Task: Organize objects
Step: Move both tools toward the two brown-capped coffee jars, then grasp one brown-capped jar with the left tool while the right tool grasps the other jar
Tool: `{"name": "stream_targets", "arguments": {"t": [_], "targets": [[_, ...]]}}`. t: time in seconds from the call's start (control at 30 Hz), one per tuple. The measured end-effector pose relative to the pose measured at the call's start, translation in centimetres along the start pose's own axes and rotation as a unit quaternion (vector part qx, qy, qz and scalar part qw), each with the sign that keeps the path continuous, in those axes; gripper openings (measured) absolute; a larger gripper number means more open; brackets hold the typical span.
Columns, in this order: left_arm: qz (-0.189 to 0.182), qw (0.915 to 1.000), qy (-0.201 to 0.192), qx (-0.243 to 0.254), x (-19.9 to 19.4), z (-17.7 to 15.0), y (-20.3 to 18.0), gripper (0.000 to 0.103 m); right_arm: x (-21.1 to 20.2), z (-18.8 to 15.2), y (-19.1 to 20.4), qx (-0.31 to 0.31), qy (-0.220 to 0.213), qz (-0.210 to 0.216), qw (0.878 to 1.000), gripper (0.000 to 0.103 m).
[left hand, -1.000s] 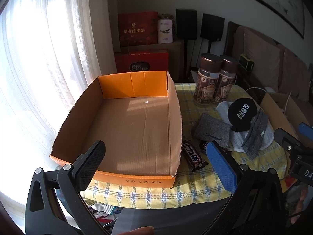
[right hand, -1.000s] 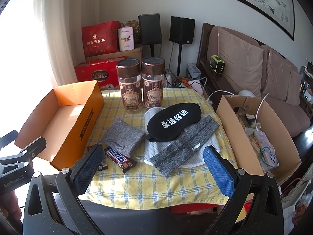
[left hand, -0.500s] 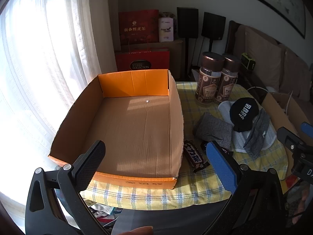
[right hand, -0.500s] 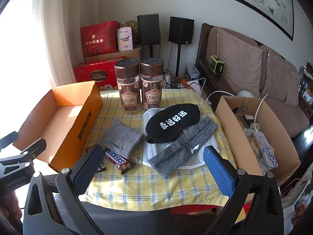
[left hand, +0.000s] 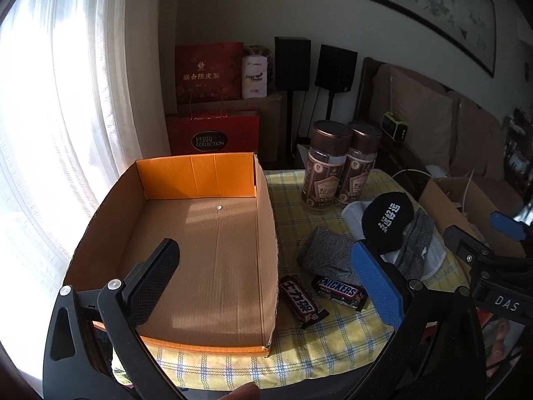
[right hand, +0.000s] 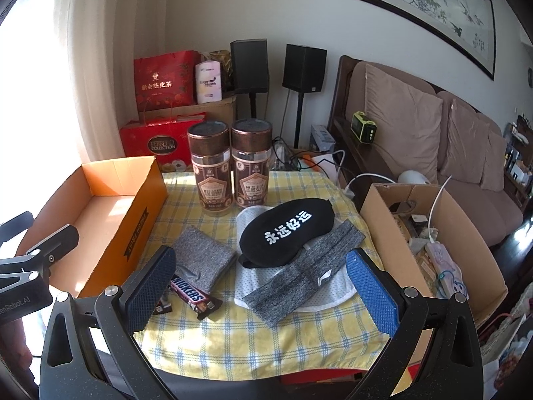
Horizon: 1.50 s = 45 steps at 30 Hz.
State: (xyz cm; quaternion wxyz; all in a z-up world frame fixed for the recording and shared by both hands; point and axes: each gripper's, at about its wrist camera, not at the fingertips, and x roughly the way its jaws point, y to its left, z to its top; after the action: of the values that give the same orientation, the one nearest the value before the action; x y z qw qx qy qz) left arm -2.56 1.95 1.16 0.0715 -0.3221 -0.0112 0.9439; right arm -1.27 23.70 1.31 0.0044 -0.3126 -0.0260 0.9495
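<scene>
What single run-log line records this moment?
left gripper: open | right gripper: open | orange box: empty | Snickers bars: on cloth

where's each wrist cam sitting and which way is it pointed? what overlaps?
Left wrist: over the table's near-left edge, facing the orange box; left gripper fingers open, fingertip at bottom.
Right wrist: near edge, facing the eye mask; right gripper open, left gripper at left.
Shared: both jars, Snickers bar, mask, box.
</scene>
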Motion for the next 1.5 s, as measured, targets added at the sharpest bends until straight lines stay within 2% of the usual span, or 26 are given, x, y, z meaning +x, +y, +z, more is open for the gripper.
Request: {"name": "stream_targets", "arguments": {"t": [0.17, 0.43, 0.5, 0.6, 0.67, 0.77, 0.83, 0.93, 1.0, 1.1, 1.17, 1.23, 1.33, 1.4, 1.5], "targets": [[-0.021, 0.9998, -0.004, 0.002, 0.5, 1.0, -0.6, 0.103, 0.3, 0.9, -0.9, 0.017, -0.013, 0.024, 0.999, 0.103], [-0.019, 0.9996, -0.019, 0.007, 2.1, 2.9, -2.1, 0.103, 1.9, 2.6, -2.2, 0.013, -0.023, 0.006, 1.0, 0.103], [-0.024, 0.9994, -0.018, -0.017, 2.6, 3.9, -1.7, 0.103, 2.0, 3.0, -2.5, 0.006, -0.039, -0.005, 0.999, 0.103], [-0.05, 0.9971, -0.017, -0.054, 3.5, 5.5, -1.1, 0.103, 1.5, 4.0, -2.7, -0.01, -0.088, -0.04, 0.995, 0.103], [-0.061, 0.9961, -0.022, -0.06, 4.1, 6.5, -1.2, 0.103, 1.7, 4.7, -3.1, -0.01, -0.107, -0.042, 0.993, 0.103], [-0.036, 0.9982, -0.022, -0.043, 5.2, 8.1, -2.1, 0.103, 3.5, 6.1, -4.2, 0.004, -0.08, 0.0, 0.997, 0.103], [-0.04, 0.9982, -0.015, -0.041, 6.1, 9.0, -2.4, 0.103, 5.0, 6.9, -5.1, 0.022, -0.065, 0.011, 0.998, 0.103], [-0.056, 0.9973, -0.01, -0.047, 7.3, 10.1, -2.5, 0.103, 6.8, 7.6, -6.1, 0.033, -0.065, 0.024, 0.997, 0.103], [-0.059, 0.9972, -0.005, -0.045, 8.4, 10.5, -2.8, 0.103, 8.1, 8.0, -6.3, 0.028, -0.06, 0.028, 0.997, 0.103], [-0.035, 0.9994, 0.008, 0.0, 10.4, 11.1, -4.1, 0.103, 9.6, 8.5, -6.6, 0.021, -0.048, 0.041, 0.998, 0.103], [-0.026, 0.9991, 0.017, 0.028, 11.4, 11.2, -5.0, 0.103, 10.4, 8.6, -6.2, -0.002, -0.048, 0.035, 0.998, 0.103], [-0.03, 0.9988, 0.02, 0.035, 12.0, 11.5, -5.4, 0.103, 10.9, 8.5, -5.4, -0.032, -0.054, 0.025, 0.998, 0.103], [-0.044, 0.9979, 0.041, 0.027, 13.3, 11.9, -5.4, 0.103, 11.6, 8.4, -4.9, -0.064, -0.067, 0.033, 0.995, 0.103], [-0.068, 0.9967, 0.043, 0.009, 14.0, 12.2, -5.1, 0.103, 12.1, 8.6, -4.7, -0.08, -0.071, 0.044, 0.993, 0.103], [-0.084, 0.9953, 0.043, -0.024, 15.0, 12.9, -4.4, 0.103, 13.3, 9.1, -4.7, -0.085, -0.06, 0.066, 0.992, 0.103]]}}
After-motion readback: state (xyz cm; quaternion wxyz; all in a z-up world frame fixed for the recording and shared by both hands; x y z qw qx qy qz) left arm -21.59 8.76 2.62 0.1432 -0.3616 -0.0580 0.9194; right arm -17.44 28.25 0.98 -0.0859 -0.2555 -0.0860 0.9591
